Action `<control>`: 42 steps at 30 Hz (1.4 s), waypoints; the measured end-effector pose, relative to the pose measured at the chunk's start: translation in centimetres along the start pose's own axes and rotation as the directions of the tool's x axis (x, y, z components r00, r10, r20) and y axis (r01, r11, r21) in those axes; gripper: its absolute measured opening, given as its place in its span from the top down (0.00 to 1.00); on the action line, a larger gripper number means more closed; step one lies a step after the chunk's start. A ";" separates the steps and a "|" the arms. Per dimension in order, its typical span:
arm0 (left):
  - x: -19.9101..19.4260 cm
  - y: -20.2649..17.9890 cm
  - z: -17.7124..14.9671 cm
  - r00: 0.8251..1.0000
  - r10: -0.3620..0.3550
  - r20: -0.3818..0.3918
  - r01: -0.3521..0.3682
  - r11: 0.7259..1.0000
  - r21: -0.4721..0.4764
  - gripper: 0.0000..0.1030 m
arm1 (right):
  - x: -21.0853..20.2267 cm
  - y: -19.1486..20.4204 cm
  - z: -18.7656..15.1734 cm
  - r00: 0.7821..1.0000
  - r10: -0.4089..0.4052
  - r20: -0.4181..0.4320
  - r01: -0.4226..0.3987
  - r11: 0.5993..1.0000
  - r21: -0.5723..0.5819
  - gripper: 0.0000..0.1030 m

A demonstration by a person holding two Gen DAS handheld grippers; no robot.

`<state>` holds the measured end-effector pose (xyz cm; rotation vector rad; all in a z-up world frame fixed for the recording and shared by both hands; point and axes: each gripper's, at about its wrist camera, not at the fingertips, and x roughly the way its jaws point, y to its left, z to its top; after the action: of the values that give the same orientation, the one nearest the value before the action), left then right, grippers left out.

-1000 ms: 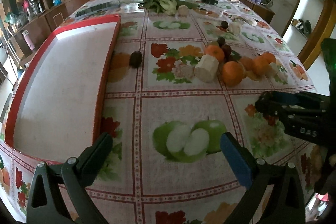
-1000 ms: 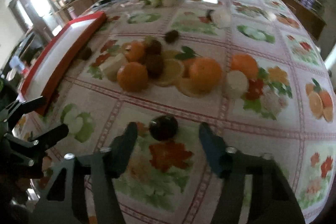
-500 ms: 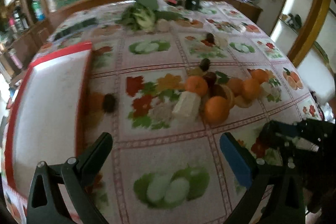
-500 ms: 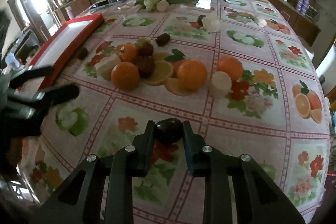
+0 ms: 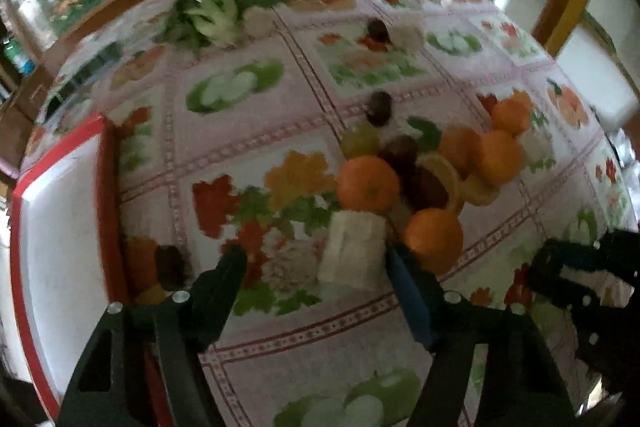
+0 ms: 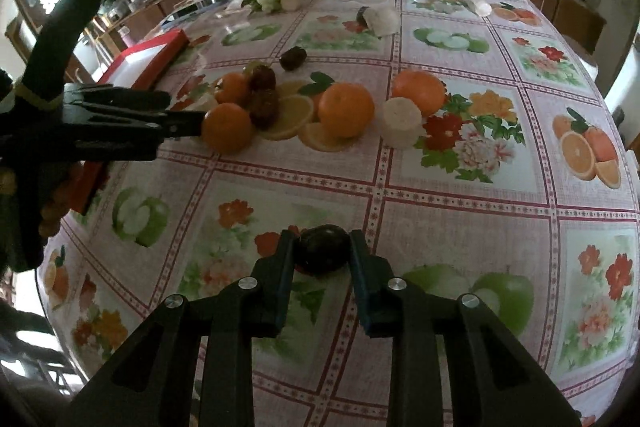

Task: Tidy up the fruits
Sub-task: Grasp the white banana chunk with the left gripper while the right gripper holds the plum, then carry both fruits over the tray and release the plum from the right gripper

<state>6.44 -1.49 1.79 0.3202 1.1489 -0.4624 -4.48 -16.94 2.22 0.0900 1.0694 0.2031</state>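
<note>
my right tongs (image 6: 322, 255) pinch a dark fruit (image 6: 323, 253) for the red tray (image 5: 60, 239), while my left tongs (image 5: 316, 267), narrowing, probably straddle the white block (image 5: 354, 251).

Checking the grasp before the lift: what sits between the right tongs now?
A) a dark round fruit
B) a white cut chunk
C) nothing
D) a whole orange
A: in the right wrist view the right tongs are shut on a dark round fruit, both pads touching its sides.

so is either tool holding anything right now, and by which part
The right tool is clamped across the sides of a dark round fruit. The left tool holds nothing; its jaws have just been closing near the white block.
</note>
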 end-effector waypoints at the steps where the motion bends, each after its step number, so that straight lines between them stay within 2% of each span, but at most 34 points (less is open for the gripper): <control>1: 0.5 -0.2 -0.1 1.000 -0.010 -0.030 0.011 1.000 0.016 0.31 | 0.0 0.0 0.0 1.000 0.001 0.001 -0.001 1.000 0.002 0.73; 3: 0.3 -0.7 -0.1 1.000 -0.002 -0.007 0.002 0.999 0.049 0.35 | 0.0 -0.1 0.0 1.000 0.005 0.002 -0.005 1.000 0.009 0.73; 5: 0.2 -0.7 0.2 1.000 -0.020 -0.002 0.020 0.999 0.045 0.45 | 0.0 -0.2 -0.1 1.000 0.009 0.003 -0.009 1.000 0.014 0.73; 7: 0.1 -0.6 0.5 1.000 -0.023 0.005 0.023 0.999 0.035 0.65 | 0.0 -0.1 -0.1 1.000 0.005 0.003 -0.005 1.000 0.014 0.73; 8: 0.0 -0.6 0.5 1.000 -0.030 0.007 0.030 0.999 0.038 0.67 | 0.0 -0.1 -0.1 1.000 0.003 0.003 -0.003 1.000 0.014 0.73; 12: -0.5 -0.8 -0.3 1.000 -0.017 0.015 0.017 0.999 0.051 0.67 | -0.1 0.0 -0.2 1.000 -0.004 0.007 0.004 1.000 0.010 0.74; 18: -1.2 -0.7 -1.9 0.999 -0.033 0.016 0.033 0.999 -0.018 0.67 | -0.8 0.1 -0.3 0.999 -0.016 0.037 0.016 1.000 0.001 0.74; 22: -2.1 -1.0 -3.7 0.996 -0.080 0.026 0.082 0.995 -0.064 0.67 | -1.1 0.6 -0.3 0.999 -0.026 0.045 0.026 1.000 -0.010 0.74; 29: -4.1 -0.7 -6.7 0.985 -0.159 0.059 0.166 0.975 -0.148 0.67 | -0.2 2.1 0.1 1.000 -0.016 0.009 0.016 1.000 -0.019 0.74; 34: -6.1 0.9 -8.2 0.980 -0.164 0.112 0.184 0.961 -0.204 0.67 | 0.3 4.7 0.9 1.000 0.005 -0.001 -0.005 0.998 -0.061 0.74; 42: -8.7 5.6 -10.9 0.978 -0.117 0.172 0.167 0.936 -0.309 0.67 | 1.4 11.0 3.3 0.998 0.067 -0.013 -0.068 0.984 -0.167 0.74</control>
<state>-2.31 10.08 5.78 -0.0835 1.0816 -0.4095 -2.27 -5.82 4.45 -0.0258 1.0529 0.3544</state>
